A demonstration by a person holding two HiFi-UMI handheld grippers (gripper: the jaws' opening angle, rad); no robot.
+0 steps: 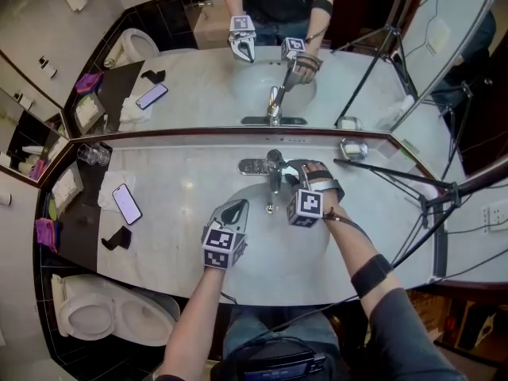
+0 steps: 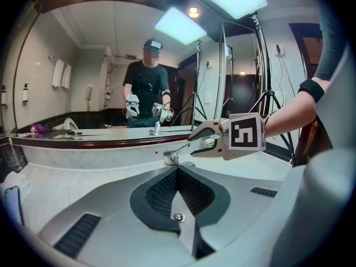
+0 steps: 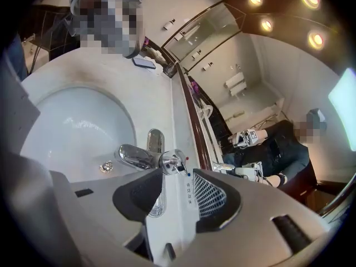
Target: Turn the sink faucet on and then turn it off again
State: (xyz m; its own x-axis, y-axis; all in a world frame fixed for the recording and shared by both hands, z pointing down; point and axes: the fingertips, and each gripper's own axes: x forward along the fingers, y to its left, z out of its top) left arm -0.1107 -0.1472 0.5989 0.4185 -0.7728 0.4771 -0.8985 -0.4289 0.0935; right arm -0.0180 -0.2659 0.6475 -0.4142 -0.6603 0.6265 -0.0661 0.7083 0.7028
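A chrome faucet [image 1: 274, 167] stands at the back of the white oval basin [image 1: 262, 256]. My right gripper [image 1: 292, 173] is at the faucet's right side, open. In the right gripper view its jaws stand apart just short of the faucet's lever head [image 3: 173, 161], with nothing between them, and the spout [image 3: 130, 156] points over the basin [image 3: 78, 127]. I see no water running. My left gripper [image 1: 234, 211] hovers over the basin's front left, shut and empty. From the left gripper view the closed left gripper [image 2: 178, 172] points at the faucet [image 2: 172, 157] and the right gripper [image 2: 207, 142].
A phone [image 1: 127, 203] on a white cloth, a glass [image 1: 94, 155] and a black object [image 1: 117, 238] sit on the counter's left. A chrome dish [image 1: 353, 149] and tripod legs [image 1: 397, 177] stand at the right. The mirror [image 1: 198, 78] rises behind the faucet. A toilet [image 1: 111, 312] is at lower left.
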